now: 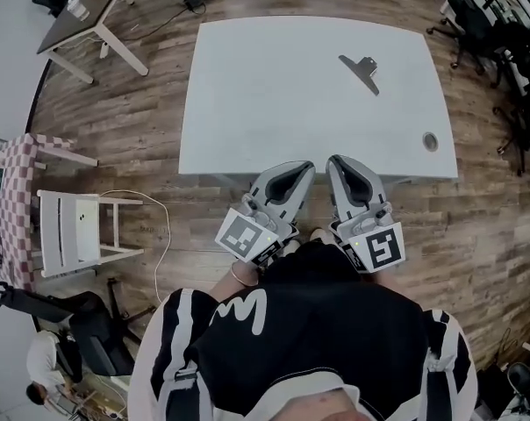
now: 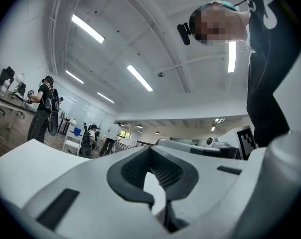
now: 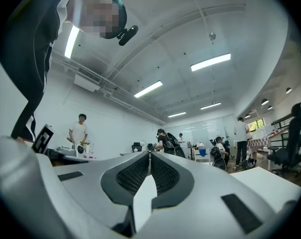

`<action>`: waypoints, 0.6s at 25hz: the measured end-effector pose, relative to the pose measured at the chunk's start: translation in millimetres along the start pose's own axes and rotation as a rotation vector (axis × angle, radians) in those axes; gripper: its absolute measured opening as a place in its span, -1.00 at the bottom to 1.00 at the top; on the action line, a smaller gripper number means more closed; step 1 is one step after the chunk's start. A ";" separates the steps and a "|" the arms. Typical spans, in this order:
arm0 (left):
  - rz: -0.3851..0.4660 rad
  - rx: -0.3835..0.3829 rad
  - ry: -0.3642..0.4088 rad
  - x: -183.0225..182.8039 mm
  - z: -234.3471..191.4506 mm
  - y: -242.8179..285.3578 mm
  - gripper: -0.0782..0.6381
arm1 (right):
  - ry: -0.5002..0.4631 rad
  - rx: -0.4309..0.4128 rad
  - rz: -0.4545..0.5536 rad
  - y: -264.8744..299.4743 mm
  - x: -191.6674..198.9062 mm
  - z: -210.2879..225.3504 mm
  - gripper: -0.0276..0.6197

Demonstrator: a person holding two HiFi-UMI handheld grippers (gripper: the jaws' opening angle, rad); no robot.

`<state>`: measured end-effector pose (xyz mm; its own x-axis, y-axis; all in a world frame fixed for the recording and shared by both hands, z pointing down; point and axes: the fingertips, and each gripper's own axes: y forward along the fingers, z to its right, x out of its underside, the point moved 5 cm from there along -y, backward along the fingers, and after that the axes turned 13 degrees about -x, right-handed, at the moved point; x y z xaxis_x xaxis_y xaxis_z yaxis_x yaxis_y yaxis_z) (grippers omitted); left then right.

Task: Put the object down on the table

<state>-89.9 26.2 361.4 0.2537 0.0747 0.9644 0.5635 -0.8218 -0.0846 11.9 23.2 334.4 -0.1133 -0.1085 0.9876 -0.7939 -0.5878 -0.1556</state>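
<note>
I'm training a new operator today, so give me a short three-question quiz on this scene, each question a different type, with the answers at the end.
1. True or false: the grey clip lies on the white table, apart from both grippers.
2. Multiple choice: the right gripper is A) shut with nothing between its jaws, B) shut on the clip, C) wide open.
3. Fill in the blank: the left gripper, held close to the person's body, has its jaws ____.

Key: 1 true; 2 A; 3 shut.
</note>
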 end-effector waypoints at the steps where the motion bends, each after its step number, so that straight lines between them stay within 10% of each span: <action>1: -0.002 0.005 -0.001 -0.6 3.0 -2.4 -0.77 | 0.004 0.008 0.009 -2.4 -2.7 -2.9 -0.84; 15: 0.014 0.035 0.039 10.3 68.9 -29.0 -0.77 | 0.019 0.023 0.062 -69.8 -14.2 -29.8 -0.84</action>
<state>-49.5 89.7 356.5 0.2309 0.0404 0.9721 0.5875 -0.8022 -0.1062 51.1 89.7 331.8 -0.1731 -0.1303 0.9762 -0.7711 -0.5987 -0.2167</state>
